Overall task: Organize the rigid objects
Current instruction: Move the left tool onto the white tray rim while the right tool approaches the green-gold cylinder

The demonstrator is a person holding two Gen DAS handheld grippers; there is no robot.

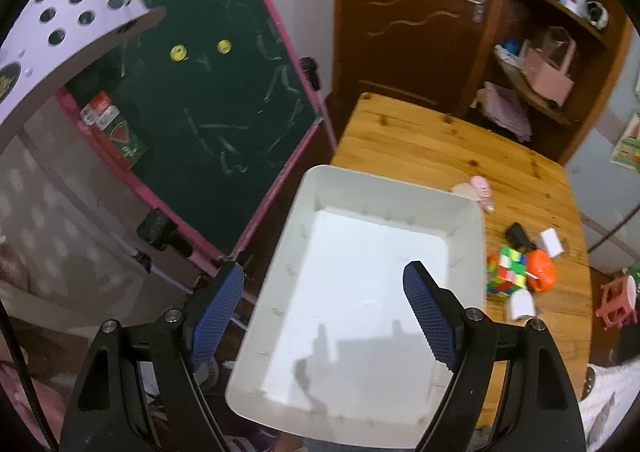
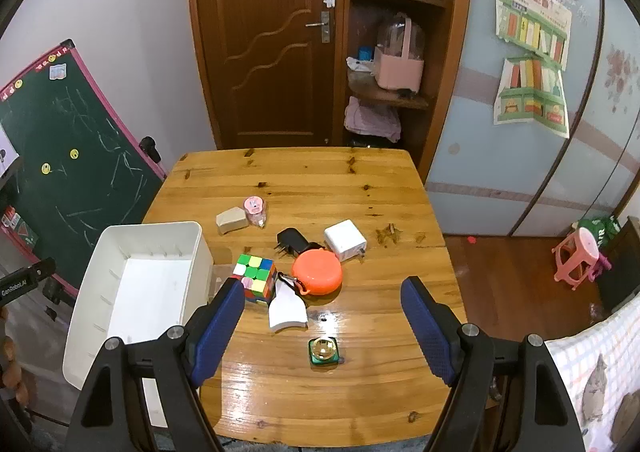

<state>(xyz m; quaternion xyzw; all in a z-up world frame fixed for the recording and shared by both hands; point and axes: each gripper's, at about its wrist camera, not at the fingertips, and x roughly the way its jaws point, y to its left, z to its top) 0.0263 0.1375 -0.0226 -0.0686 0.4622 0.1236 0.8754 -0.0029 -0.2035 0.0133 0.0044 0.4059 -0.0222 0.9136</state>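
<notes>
An empty white bin [image 1: 280, 252] [image 2: 90, 272] sits at the wooden table's left edge, overhanging it. My left gripper [image 1: 324, 284] hovers open above the bin, holding nothing. My right gripper [image 2: 323, 300] is open above the table's near half. Ahead of it lie a colourful puzzle cube [image 2: 256, 276] [image 1: 506, 270], an orange round case [image 2: 318, 270] [image 1: 540, 274], a curved white piece [image 2: 286, 310], a black plug adapter [image 2: 292, 240], a white charger [image 2: 344, 239], a beige block [image 2: 231, 221], a pink small toy [image 2: 255, 210] and a green square item [image 2: 323, 350].
The wooden table [image 2: 304, 180] ends near a brown door [image 2: 272, 36] and shelves [image 2: 392, 92]. A pink-framed chalkboard [image 1: 208, 72] stands left of the table. A pink stool [image 2: 580, 256] is on the floor to the right. A checked cloth [image 2: 592, 372] lies at the near right.
</notes>
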